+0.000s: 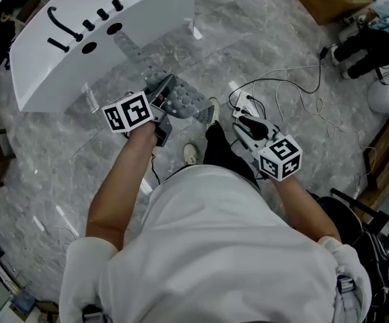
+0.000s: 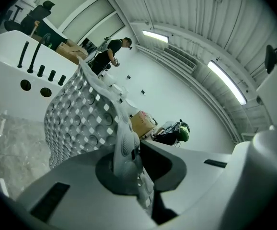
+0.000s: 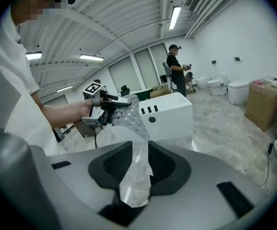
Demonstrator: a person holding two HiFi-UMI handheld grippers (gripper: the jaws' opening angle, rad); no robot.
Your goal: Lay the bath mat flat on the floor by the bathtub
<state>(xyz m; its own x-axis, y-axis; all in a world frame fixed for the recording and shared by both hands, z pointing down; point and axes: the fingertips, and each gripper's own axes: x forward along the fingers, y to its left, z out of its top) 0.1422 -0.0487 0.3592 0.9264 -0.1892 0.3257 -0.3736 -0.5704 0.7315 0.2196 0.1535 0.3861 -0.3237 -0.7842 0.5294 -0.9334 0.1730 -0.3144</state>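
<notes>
Holding the bath mat (image 2: 76, 123) up by one bunched edge, my left gripper (image 2: 128, 150) has its jaws clamped on the rubber so the rest hangs free, off the floor (image 1: 268, 52), on the near side of the white bathtub (image 1: 134, 19). My right gripper (image 3: 137, 164) waits to the right, jaws wide apart with nothing between them. I judge it free to catch another edge and spread the mat.

Head view: steeply down from above, just short of the bathtub (image 1: 100, 39). Left gripper view: close beside the bathtub (image 2: 4, 71), tilted up toward the ceiling (image 2: 186, 18). Right gripper view: seemingly farther back, roughly level, facing the bathtub (image 3: 172, 116). Shared by all three: the same end of the bathtub.
</notes>
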